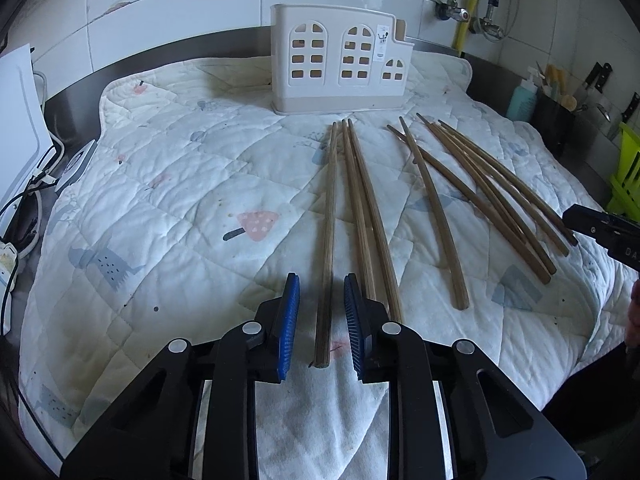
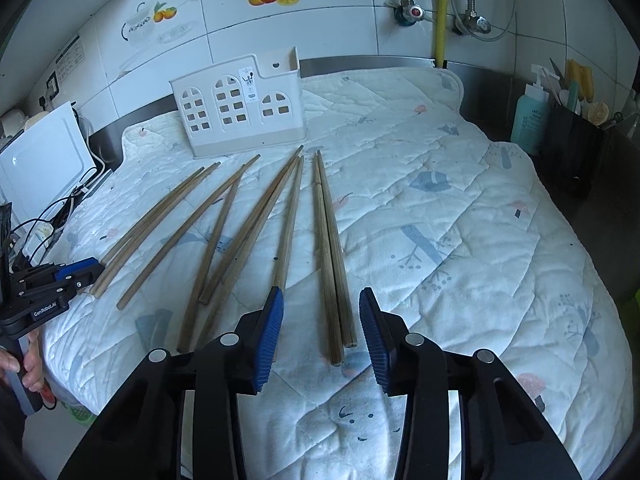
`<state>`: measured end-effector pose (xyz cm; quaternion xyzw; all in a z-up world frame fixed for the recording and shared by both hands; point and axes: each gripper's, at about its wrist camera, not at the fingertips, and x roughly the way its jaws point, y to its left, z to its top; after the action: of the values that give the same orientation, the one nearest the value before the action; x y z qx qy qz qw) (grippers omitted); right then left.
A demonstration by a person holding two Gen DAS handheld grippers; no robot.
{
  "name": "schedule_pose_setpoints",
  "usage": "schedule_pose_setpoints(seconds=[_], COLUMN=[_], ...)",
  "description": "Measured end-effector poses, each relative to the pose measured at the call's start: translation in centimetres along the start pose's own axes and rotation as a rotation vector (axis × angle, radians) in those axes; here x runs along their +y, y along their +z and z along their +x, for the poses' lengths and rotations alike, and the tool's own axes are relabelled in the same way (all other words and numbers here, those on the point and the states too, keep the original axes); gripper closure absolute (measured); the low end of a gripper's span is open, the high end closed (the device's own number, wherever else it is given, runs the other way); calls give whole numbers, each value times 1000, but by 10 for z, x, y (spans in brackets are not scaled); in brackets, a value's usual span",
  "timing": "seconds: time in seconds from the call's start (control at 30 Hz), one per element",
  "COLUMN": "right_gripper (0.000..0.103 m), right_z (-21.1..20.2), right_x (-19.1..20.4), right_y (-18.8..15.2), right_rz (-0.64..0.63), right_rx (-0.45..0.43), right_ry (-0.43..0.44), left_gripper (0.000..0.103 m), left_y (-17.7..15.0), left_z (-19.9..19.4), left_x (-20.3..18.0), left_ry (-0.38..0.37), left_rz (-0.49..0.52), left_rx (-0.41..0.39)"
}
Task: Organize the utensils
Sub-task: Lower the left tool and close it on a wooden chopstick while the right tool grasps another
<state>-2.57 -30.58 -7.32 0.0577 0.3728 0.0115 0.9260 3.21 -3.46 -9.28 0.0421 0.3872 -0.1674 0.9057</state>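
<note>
Nothing has gone into the holder yet, as far as the pictures show: the white utensil holder (image 1: 340, 60) stands upright at the far edge of the quilted mat (image 1: 160, 200), at about twelve o'clock from both grippers, and no utensil shows above its rim. All the wooden chopsticks (image 1: 480, 184) lie loose on the mat in front of it, some in neat pairs, others crossing. The left gripper (image 1: 322, 320) sits low over the mat with one chopstick (image 1: 326, 260) running between its blue pads; a narrow gap shows on each side, so it is open around the stick, not yet clamped. The right gripper (image 2: 322, 332) straddles the butt ends of a pair of chopsticks (image 2: 332, 272), its jaws open with clear space at three and nine o'clock. Judging from this, the work is at its very start: the first grips are being set, and every stick is left to carry over.
</note>
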Motion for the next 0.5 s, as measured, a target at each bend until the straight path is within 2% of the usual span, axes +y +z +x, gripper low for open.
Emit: schedule_pose_setpoints(seconds=[0.13, 0.23, 0.5], right_gripper=[68, 74, 83], right_z=[7, 11, 12], right_x=[-3, -7, -19], right_y=[0, 0, 1], right_rz=[8, 18, 49], right_rx=[10, 15, 9], right_ry=[-8, -12, -35], left_gripper=[81, 81, 80], left_y=[1, 1, 1], left_z=[3, 3, 4], left_x=[0, -2, -3], left_ry=[-6, -1, 3], left_rz=[1, 20, 25], left_rx=[1, 5, 5])
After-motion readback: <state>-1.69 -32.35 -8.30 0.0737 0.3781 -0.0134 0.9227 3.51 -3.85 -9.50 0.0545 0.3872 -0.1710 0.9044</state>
